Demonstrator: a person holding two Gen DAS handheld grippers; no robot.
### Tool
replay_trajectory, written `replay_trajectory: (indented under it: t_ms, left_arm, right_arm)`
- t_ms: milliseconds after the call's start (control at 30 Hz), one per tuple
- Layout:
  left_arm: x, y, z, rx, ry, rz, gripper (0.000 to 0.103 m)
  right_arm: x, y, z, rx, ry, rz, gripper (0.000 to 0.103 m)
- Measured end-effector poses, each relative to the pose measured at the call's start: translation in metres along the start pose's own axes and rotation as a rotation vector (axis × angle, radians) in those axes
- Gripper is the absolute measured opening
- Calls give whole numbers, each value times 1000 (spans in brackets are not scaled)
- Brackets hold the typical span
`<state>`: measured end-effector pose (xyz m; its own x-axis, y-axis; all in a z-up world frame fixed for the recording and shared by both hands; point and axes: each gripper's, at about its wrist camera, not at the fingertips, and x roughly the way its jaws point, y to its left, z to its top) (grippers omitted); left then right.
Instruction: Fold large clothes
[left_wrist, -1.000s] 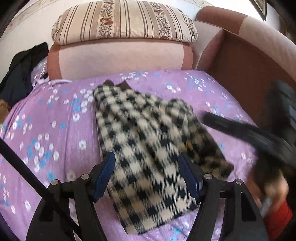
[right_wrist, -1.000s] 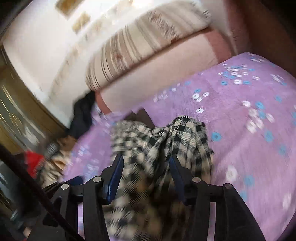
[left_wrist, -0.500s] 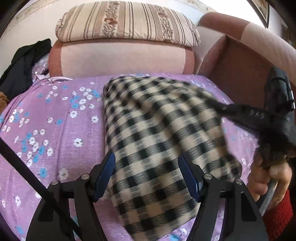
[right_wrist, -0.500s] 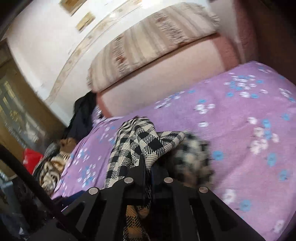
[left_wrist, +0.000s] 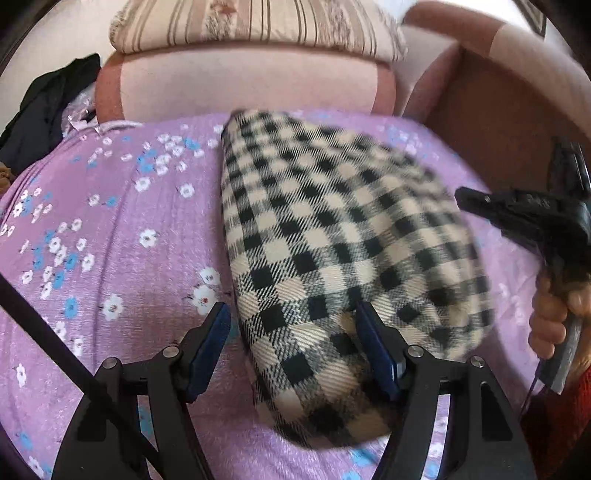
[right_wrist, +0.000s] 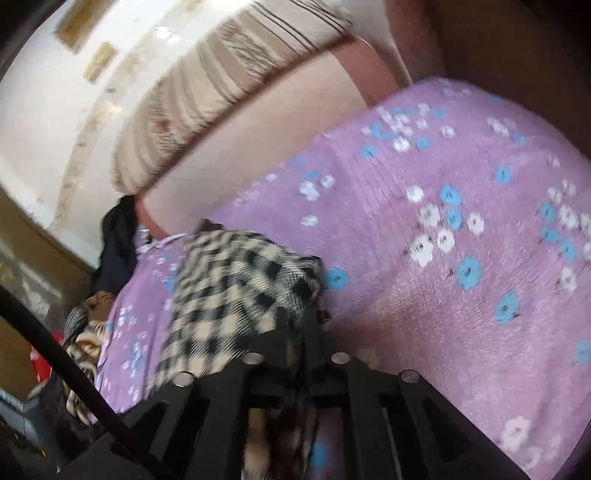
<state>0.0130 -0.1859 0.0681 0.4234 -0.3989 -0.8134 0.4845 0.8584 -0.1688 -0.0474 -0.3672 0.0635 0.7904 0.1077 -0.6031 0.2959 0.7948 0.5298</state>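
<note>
A black-and-cream checked garment (left_wrist: 332, 243) lies folded over on the purple flowered bedspread (left_wrist: 110, 236). My left gripper (left_wrist: 295, 343) is open, its blue-padded fingers on either side of the garment's near end, holding nothing. My right gripper (right_wrist: 301, 325) is shut on an edge of the checked garment (right_wrist: 240, 295) and holds it just above the bedspread (right_wrist: 443, 258). The right gripper also shows at the right of the left wrist view (left_wrist: 524, 214), beside the garment's right edge. The view is blurred by motion.
A pink sofa back (left_wrist: 243, 85) with a striped cushion (left_wrist: 251, 22) stands behind the bedspread. A brown armrest (left_wrist: 498, 122) rises on the right. Dark clothes (left_wrist: 40, 110) are piled at the far left. More striped and red fabric (right_wrist: 81, 339) lies off the left edge.
The right gripper closed on the checked garment's edge and carried it over, folding the cloth onto itself. The left gripper stayed open and moved closer over the garment's near end.
</note>
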Motion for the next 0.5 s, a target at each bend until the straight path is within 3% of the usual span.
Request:
replay_trajectory:
  t_ms: [33, 100, 200, 333, 500]
  left_arm:
    - [-10, 0, -2, 8, -20, -14, 69]
    - [-32, -1, -10, 53, -62, -28, 71]
    - [-53, -8, -27, 168, -115, -2, 79]
    - [-55, -22, -51, 318, -125, 46, 80]
    - [-36, -43, -67, 455, -123, 120, 80]
  right_arm:
    - [-10, 5, -4, -13, -5, 18, 48]
    - [-31, 13, -16, -18, 1, 67, 60]
    - [-48, 27, -39, -69, 45, 96, 61]
    - [-50, 32, -69, -144, 72, -2, 61]
    - [-28, 10, -84, -70, 136, -34, 62]
